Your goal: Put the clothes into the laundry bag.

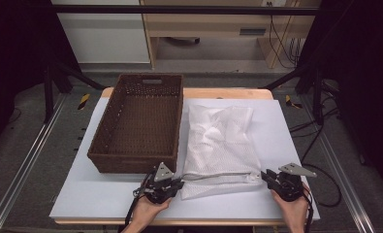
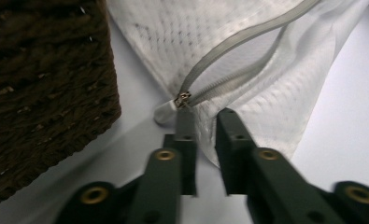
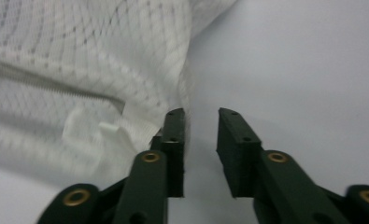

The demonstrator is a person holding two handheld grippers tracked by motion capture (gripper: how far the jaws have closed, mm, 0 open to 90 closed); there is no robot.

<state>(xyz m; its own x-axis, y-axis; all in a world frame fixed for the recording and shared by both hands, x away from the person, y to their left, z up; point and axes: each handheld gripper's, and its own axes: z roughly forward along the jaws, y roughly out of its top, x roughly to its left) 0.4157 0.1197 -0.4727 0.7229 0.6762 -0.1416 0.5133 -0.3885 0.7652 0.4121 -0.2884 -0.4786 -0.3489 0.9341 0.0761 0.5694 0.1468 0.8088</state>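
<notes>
So far the mesh bag point(image 1: 219, 145) lies flat beside the basket point(image 1: 139, 124), not inside; left tool point(image 1: 172, 185) and right tool point(image 1: 268, 177) stand narrowly parted at its near corners, gripping nothing.

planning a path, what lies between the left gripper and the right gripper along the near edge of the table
The near, zippered end of the white mesh bag lies between the left gripper and the right gripper, as the high view shows.
</notes>
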